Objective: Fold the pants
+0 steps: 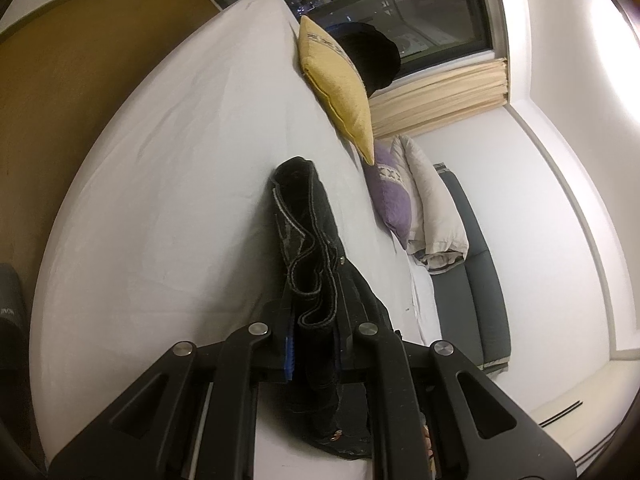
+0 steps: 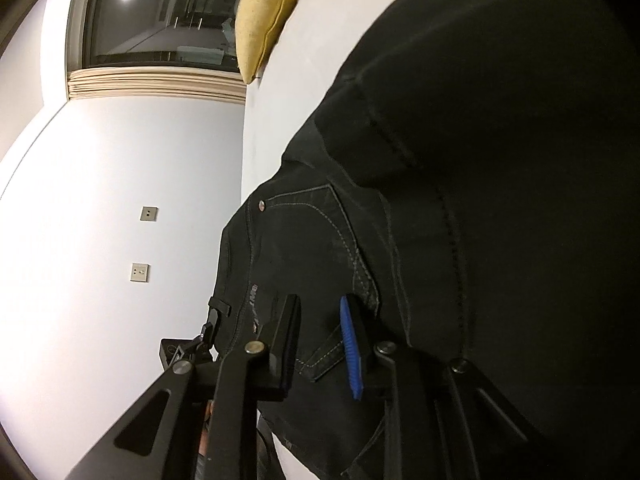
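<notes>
We see the left tongs [image 1: 316,344] clenched on a thick bunch of the black pants [image 1: 312,248], the dark fabric squeezed between the two fingers, one of which shows a blue ribbed pad [image 1: 289,356] pressed against the cloth. Ahead of these tongs the pants stretch away in a narrow folded strip across the white bed [image 1: 168,184], the pale-stitched waistband and hems lying on top. Beyond the far end of that strip, to the right, a yellow cushion [image 1: 340,88] leans at the bed's edge, and nearer on the right sit a purple cushion [image 1: 390,200] and a rolled grey blanket [image 1: 432,208]. From the right wrist view, the right tongs [image 2: 320,340] stand partly apart, with the pants [image 2: 460,200] lying close in front of them and filling the view to the right; a stitched pocket edge [image 2: 348,240] runs between the two fingers. We cannot tell whether the blue pad [image 2: 350,352] presses on the denim or only lies against it. To the left of these tongs is a white wall [image 2: 100,200] with two small switch plates [image 2: 140,272], and the yellow cushion [image 2: 268,16] shows far ahead.
</notes>
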Motion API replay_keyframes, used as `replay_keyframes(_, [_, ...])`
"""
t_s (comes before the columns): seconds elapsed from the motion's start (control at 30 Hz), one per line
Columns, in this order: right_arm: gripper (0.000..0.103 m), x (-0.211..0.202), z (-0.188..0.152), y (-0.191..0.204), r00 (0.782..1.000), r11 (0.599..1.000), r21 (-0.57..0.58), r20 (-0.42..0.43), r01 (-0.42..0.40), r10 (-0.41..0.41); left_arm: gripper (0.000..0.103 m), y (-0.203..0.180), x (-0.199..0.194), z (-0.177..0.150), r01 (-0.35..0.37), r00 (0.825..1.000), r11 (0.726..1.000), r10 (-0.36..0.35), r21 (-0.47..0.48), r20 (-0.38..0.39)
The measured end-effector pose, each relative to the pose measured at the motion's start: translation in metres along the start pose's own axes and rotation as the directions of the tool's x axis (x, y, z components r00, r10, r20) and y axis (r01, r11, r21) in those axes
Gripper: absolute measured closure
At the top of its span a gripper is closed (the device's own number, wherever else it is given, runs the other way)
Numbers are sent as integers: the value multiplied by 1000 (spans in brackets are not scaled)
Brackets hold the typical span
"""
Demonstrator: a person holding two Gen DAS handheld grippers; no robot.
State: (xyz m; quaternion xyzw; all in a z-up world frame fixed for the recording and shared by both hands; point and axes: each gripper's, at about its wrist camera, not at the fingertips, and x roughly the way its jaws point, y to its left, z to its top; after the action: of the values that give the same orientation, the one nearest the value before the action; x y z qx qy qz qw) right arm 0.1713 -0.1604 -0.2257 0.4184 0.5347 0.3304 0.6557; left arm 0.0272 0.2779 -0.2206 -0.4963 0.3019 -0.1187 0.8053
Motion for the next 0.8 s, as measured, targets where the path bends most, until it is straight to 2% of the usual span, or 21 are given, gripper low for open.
replay_keyframes(0.03, [74,1,0,0,1000,1000,12,8,-20,20,93,-5,0,1,-1,1000,1000,1,13,-2])
replay_keyframes(0.1, [55,-8,0,1,998,998,26,21,-59,59,93,-16,1,1,-3,1000,999,3,41,-6])
replay_keyframes(0.2, [35,-22,3,7,996,996,16,33,-84,83,93,-58,6,-3,-1,1000,989,4,150,-22])
replay_keyframes(0.3, [24,-50,11,14,991,993,13,66,-117,116,93,-110,19,-18,24,998,960,-8,279,-58])
replay_keyframes(0.37, [22,-67,16,16,988,990,18,71,-142,141,93,-150,37,-40,48,994,923,-7,382,-108])
replay_keyframes(0.4, [21,-81,20,20,984,987,4,73,-161,161,93,-174,53,-62,64,989,892,4,448,-148])
replay_keyframes(0.43, [19,-92,22,22,982,985,-11,76,-171,172,93,-186,64,-77,76,985,873,11,482,-175])
replay_keyframes(0.5, [13,-113,26,26,976,979,-39,89,-198,200,93,-209,89,-120,107,970,814,41,570,-240])
replay_keyframes(0.53, [11,-122,27,27,972,977,-46,96,-209,213,93,-216,104,-147,128,957,786,61,604,-282])
replay_keyframes(0.67, [10,-142,28,20,979,981,-51,71,-187,190,93,-220,130,-203,168,920,736,121,656,-372])
replay_keyframes(0.8, [8,-140,23,9,993,993,-28,38,-111,112,93,-228,136,-231,175,908,666,175,725,-380])
